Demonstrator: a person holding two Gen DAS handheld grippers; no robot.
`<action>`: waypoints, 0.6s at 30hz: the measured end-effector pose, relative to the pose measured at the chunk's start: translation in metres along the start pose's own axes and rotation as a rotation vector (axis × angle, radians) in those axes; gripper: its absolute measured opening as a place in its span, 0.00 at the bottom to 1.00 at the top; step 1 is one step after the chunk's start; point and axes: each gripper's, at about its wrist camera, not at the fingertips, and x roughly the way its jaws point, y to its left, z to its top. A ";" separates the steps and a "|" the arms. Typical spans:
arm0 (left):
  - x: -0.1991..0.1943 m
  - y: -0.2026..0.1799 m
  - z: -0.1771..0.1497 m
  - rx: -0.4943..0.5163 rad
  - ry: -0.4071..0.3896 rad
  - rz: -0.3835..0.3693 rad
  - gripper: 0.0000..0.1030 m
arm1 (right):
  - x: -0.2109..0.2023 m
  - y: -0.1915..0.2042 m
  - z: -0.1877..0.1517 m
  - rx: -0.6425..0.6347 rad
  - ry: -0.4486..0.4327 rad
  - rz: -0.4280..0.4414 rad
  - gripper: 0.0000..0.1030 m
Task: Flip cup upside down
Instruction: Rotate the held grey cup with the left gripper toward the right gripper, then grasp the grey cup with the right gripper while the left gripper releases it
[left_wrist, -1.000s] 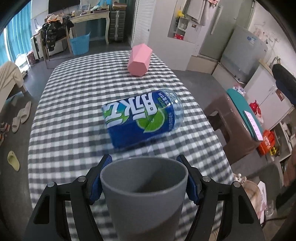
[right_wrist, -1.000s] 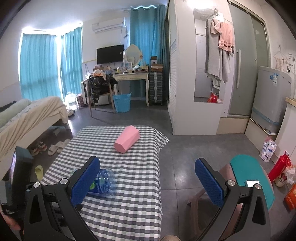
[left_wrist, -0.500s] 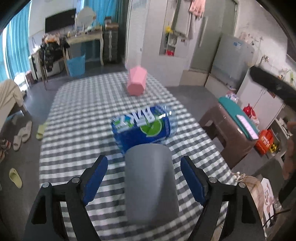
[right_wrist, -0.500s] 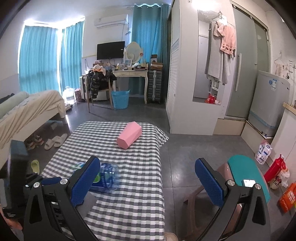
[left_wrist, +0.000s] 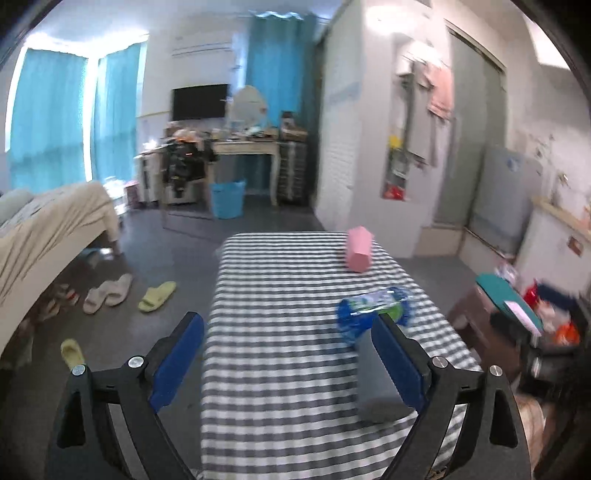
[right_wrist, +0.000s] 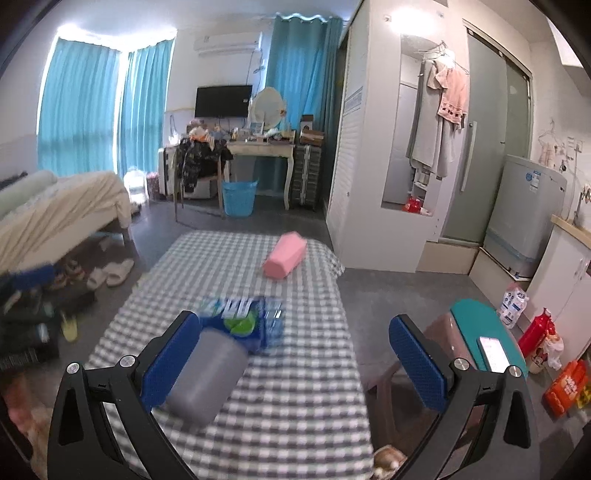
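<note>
1. Left wrist view: our left tool (left_wrist: 288, 356) is spread wide with nothing between its blue pads, looking down the length of the checked table (left_wrist: 280, 369). The grey cup (left_wrist: 382, 408) shows only as a grey patch low on the cloth, partly hidden behind the right-hand finger, near the table's near right corner. Just beyond it lies the blue bottle (left_wrist: 373, 314) on its side, and the pink box (left_wrist: 358, 251) sits further back.

2. Right wrist view: our right tool (right_wrist: 291, 360) is spread too and pinches nothing. Here the grey cup (right_wrist: 207, 380) is much clearer. It stands free on the cloth, its closed flat end up, leaning in this fisheye picture, tucked just behind the left-hand pad. The blue bottle (right_wrist: 242, 319) is right behind it, touching or very nearly so; we cannot tell which. The pink box (right_wrist: 284, 254) lies well beyond.

3. Our read: the cup looks inverted and released, so the flip itself appears done. What is left is to clear both tools away without brushing the cup or rolling the bottle into it.
</note>
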 end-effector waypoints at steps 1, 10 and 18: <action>-0.001 0.003 -0.004 -0.010 -0.008 0.017 0.92 | 0.002 0.005 -0.007 -0.005 0.015 0.006 1.00; 0.002 0.028 -0.044 -0.046 -0.038 0.154 0.92 | 0.030 0.060 -0.055 -0.045 0.124 0.085 1.00; 0.012 0.039 -0.058 -0.035 -0.007 0.165 0.92 | 0.075 0.091 -0.075 0.008 0.197 0.091 0.95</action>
